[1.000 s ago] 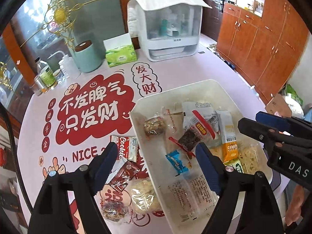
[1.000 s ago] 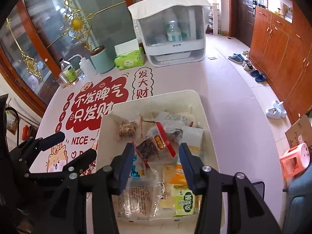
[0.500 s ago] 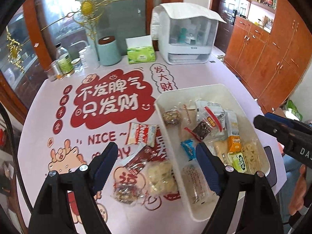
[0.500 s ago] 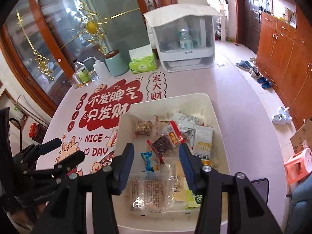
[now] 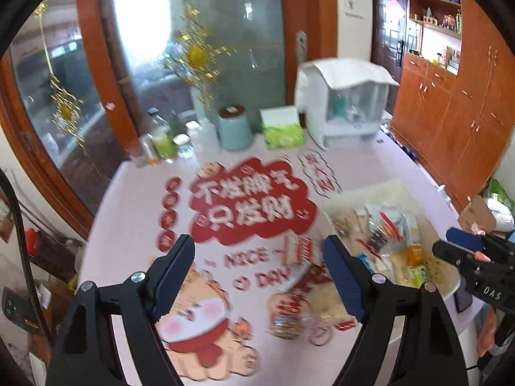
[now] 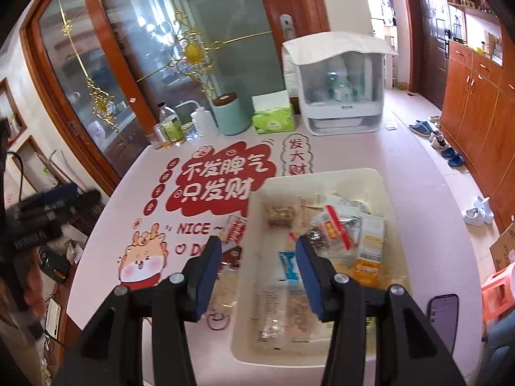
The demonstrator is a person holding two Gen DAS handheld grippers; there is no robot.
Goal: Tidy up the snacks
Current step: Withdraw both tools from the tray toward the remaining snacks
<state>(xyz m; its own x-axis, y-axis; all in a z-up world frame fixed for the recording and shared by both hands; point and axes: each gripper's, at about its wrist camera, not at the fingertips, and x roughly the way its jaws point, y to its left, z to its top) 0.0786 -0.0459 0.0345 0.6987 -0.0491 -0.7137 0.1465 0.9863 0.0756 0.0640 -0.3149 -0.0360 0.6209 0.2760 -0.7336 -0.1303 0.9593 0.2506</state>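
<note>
Left gripper (image 5: 259, 276) hangs above the table, jaws wide apart, nothing in them. Just right of it, loose snack packets (image 5: 297, 302) lie on the pink tablecloth (image 5: 128, 212) beside the white tray (image 6: 322, 177). Right gripper (image 6: 259, 273) hovers over the tray's filled middle, jaws apart, empty. Best approach, I'd say: drop squarely over one loose packet, pinching its sealed edge.

A pink surface (image 6: 402, 167) with a red printed slogan carries a white tray (image 6: 322, 177), loose snack packets (image 6: 236, 228) just beside it, a tissue box (image 6: 273, 122), mint canister (image 6: 228, 115), bottles (image 6: 170, 128), white lidded box (image 6: 341, 87) and phone (image 6: 444, 312)
</note>
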